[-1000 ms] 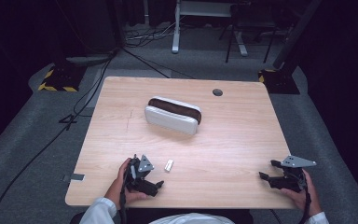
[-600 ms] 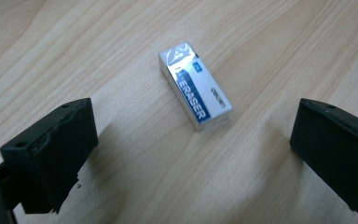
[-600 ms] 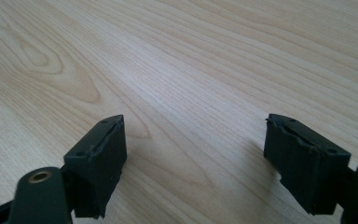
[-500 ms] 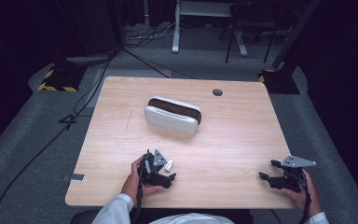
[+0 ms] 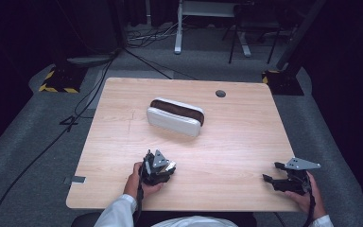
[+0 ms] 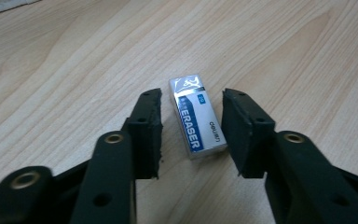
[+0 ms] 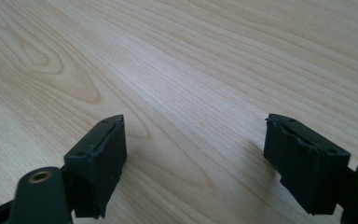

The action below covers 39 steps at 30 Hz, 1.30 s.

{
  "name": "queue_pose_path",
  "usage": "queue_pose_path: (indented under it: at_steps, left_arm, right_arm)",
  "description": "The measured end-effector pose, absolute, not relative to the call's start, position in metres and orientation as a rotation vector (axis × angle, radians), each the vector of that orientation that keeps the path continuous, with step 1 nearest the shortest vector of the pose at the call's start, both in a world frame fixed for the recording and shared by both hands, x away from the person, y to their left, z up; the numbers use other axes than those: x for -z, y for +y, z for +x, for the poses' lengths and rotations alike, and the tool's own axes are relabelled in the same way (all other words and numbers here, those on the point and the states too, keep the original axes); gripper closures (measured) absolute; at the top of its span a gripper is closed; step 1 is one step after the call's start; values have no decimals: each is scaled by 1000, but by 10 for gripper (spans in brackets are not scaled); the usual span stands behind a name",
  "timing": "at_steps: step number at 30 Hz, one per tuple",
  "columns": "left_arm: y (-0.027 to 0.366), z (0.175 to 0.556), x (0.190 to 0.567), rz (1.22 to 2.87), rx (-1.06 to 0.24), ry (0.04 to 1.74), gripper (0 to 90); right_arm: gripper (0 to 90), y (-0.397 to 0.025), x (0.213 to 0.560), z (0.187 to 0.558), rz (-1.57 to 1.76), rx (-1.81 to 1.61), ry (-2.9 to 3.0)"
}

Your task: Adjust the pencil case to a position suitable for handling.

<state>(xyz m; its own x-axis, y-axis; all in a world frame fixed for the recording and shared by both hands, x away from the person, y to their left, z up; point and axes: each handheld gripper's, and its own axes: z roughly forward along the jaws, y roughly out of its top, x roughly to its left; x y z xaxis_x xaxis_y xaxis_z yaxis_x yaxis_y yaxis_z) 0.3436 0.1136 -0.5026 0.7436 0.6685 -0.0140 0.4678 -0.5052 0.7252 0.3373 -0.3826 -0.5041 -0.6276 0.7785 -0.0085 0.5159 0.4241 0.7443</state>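
Note:
A small white and blue eraser [image 6: 196,116] marked "ERASER" lies flat on the wooden table [image 5: 236,142]. My left gripper [image 6: 192,95] is open and straddles it, one black jaw on each side, with small gaps showing between the pads and the eraser. In the high view the left gripper [image 5: 158,168] sits near the front edge, left of centre, held by a hand. My right gripper [image 5: 270,172] rests at the front right, open and pointing left. Bare wood lies between the jaws of the right gripper [image 7: 196,123].
A white oblong case [image 5: 175,117] with a dark brown inside stands open in the middle of the table. A round cable hole [image 5: 220,93] is at the back right. Cables and stand bases lie on the grey floor beyond the table.
My left gripper has moved right and a little forward, coming over the eraser, which now lies between its jaws. The right gripper has stayed put.

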Motion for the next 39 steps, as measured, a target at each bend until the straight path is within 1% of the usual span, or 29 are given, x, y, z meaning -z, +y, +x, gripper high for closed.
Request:
queue_pose_path:
  at_steps: [5,8,10,11,13,16,18,24,29,31,39]
  left_arm:
    - [120,345,503,2202,-339,830,716]
    - [122,346,502,2205,-330,822,719]
    - [125,347,502,2208,-322,802,721]
    - [127,348,502,2209,-309,794,721]
    - [130,349,502,2217,-298,772,722]
    - [134,353,503,2221,-272,738,722]
    - [139,355,503,2228,-265,719,722]
    - [157,354,503,2231,-253,699,723]
    - [179,350,503,2205,-227,750,723]
    - [184,349,503,2196,-222,771,723]
    - [190,348,503,2193,-208,776,723]
  right_arm:
    - [237,-382,504,336,1092,-1039,2334]
    - [240,-382,504,336,1085,-1044,2343]
    - [278,-382,503,338,1071,-1050,2357]
    - [278,-382,503,338,1071,-1050,2357]
    - [309,-383,501,339,1071,-1077,2351]
    - [321,-383,499,343,1084,-1090,2360]
    - [352,-379,498,349,1090,-1115,2347]
    - [387,-334,478,374,961,-1150,2363]
    - [431,-293,462,397,843,-1216,2391]
    - [462,-279,457,403,803,-1229,2391]
    - [489,-221,442,429,661,-1258,2411]
